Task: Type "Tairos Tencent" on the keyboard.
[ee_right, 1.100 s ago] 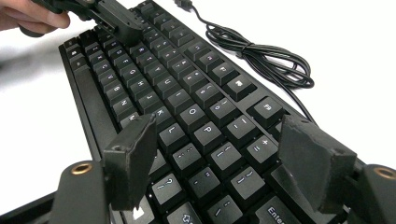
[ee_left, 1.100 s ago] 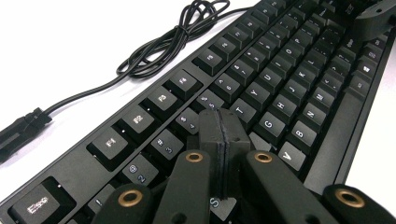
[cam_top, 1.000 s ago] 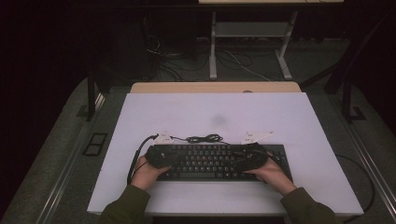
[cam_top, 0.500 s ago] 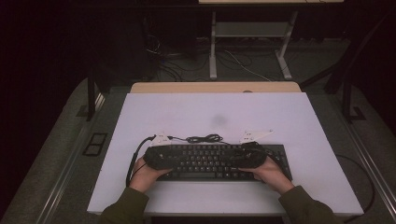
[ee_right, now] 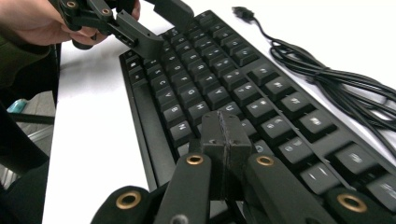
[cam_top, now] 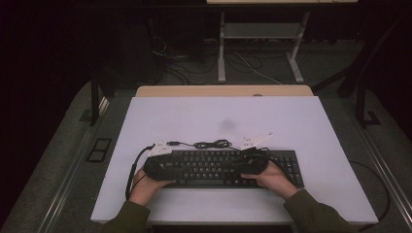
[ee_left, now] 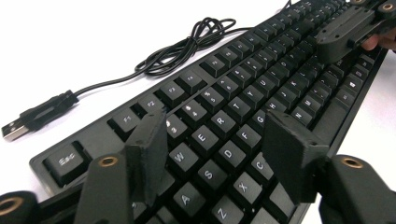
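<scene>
Left gripper (ee_left: 212, 154): jaws parted, just been opening, nothing clamped, pointing toward 1 o'clock. Right gripper (ee_right: 223, 135): jaws pressed together, just closed, nothing between, pointing toward 11 o'clock.

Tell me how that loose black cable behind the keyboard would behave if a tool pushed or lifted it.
The cable lies in slack, tangled loops, so it is probably floppy and would sag if lifted. It looks thin, so likely light; a push would probably bunch it rather than slide it whole. Its plug lies free on the table and would likely trail.
</scene>
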Demonstrator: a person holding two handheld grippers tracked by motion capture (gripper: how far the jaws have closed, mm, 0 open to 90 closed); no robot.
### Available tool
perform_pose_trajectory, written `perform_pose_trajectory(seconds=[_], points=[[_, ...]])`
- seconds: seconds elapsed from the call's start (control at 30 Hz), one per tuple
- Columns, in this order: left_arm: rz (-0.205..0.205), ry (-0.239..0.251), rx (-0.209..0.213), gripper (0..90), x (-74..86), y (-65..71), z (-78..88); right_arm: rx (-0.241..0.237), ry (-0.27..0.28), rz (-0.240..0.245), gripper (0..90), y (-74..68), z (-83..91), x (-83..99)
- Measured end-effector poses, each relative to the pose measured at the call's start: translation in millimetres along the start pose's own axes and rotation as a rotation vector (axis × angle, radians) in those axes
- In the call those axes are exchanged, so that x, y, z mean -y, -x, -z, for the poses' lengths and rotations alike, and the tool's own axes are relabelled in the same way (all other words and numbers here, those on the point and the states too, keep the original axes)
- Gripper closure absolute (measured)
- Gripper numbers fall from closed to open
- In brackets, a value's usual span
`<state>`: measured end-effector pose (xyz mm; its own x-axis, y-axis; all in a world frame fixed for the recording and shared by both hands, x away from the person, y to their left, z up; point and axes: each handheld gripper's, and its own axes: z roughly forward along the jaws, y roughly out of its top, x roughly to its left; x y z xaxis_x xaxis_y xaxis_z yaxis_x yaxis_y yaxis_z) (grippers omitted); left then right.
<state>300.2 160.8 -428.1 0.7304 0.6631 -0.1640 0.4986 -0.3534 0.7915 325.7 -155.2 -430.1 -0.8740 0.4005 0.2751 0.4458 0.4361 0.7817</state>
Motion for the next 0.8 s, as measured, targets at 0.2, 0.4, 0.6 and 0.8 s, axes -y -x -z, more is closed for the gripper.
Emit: perform_pose_trajectory(seconds=[0.2,0.4,0.6,0.8], points=[[0.011,0.005,-0.017,35.4,5.3,-0.2,6.1,-0.034,-0.024,0.02,89.5,-3.9,-11.8,-4.5],[0.026,0.014,-0.038,31.9,10.0,-0.2,11.2,-0.055,-0.041,0.04,89.5,-7.7,-21.0,-7.4],[0.032,0.019,-0.053,28.4,13.0,-0.6,15.2,-0.07,-0.066,0.057,89.5,-11.5,-30.7,-9.1],[0.037,0.022,-0.059,27.8,14.3,-0.4,17.1,-0.075,-0.083,0.073,89.4,-13.4,-36.0,-10.1]])
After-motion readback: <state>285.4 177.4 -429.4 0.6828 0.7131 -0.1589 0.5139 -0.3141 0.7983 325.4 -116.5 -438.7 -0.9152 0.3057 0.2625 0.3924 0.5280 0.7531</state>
